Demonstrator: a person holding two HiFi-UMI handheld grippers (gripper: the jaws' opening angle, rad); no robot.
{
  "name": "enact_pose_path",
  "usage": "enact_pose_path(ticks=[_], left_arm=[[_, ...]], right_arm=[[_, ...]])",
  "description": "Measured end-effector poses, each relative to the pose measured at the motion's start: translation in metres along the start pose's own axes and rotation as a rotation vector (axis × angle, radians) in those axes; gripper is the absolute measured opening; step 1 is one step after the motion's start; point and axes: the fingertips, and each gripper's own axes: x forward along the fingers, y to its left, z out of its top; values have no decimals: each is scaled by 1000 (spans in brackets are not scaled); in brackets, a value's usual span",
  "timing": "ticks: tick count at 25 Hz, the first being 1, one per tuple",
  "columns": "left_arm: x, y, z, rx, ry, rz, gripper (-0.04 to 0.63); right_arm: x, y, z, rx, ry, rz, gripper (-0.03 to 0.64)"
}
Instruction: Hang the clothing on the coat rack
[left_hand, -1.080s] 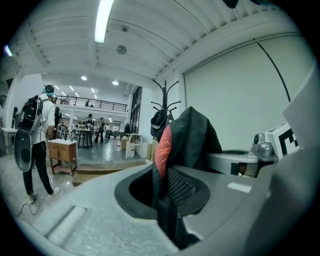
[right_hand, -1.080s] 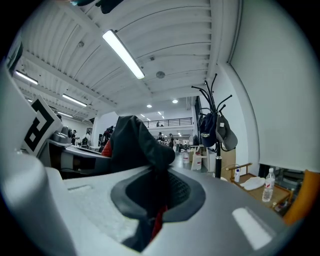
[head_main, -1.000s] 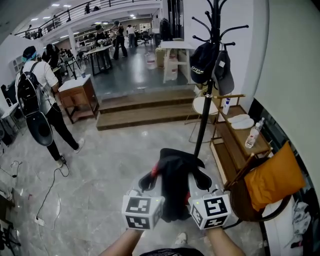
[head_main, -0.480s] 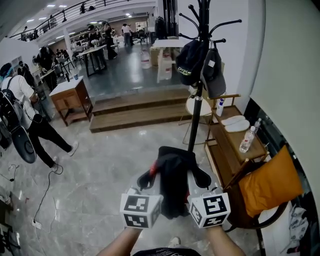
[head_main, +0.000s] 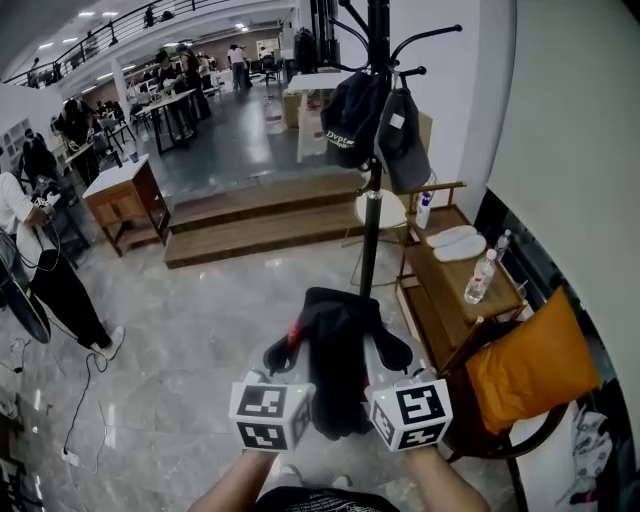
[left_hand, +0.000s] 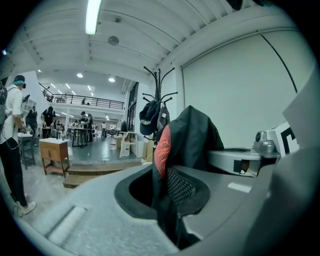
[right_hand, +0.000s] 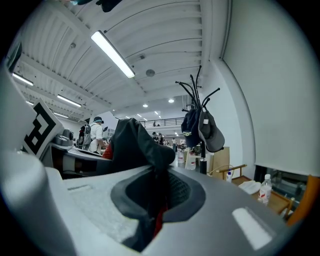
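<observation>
A black garment with a red lining (head_main: 337, 360) is bunched between my two grippers, low in the head view. My left gripper (head_main: 284, 352) is shut on the garment (left_hand: 184, 150) from its left side. My right gripper (head_main: 388, 350) is shut on the garment (right_hand: 135, 147) from the right. The black coat rack (head_main: 374, 150) stands ahead by the white wall, roughly a metre or two off. Two dark caps (head_main: 372, 115) hang on its hooks. The rack (left_hand: 159, 107) shows beyond the cloth in the left gripper view, and the rack (right_hand: 199, 125) rises right of the cloth in the right gripper view.
A low wooden shelf (head_main: 455, 275) with bottles and slippers stands right of the rack, with an orange cushion (head_main: 525, 360) on a chair beside it. Wooden steps (head_main: 255, 225) run across behind. A person (head_main: 40, 260) stands at the far left, with cables on the floor.
The rack and the shelf have shifted left and grown slightly in the head view as I come nearer. Both grippers keep the same hold on the garment. The person at left has moved further left.
</observation>
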Motion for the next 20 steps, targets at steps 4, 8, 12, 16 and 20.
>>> enact_pose_path(ticks=[4,8,12,16,20], left_arm=[[12,-1,3,-3,-3,-8,34],[27,3,5,-4,-12,-18,34],[47,9,8,-5,-16,-43,34],[71,19,12,-6,-15,-65,34],[94,30,15,-7,-16,-93,34]], right_arm=[[6,-10,1,-4,0,-10,21],[17,-17,1,-14,0,-21,21],[33,-28,1,-19,2,-45,21],[53,-36,2,-21,4,-69,21],[75,-44,2,-21,9,-97,21]])
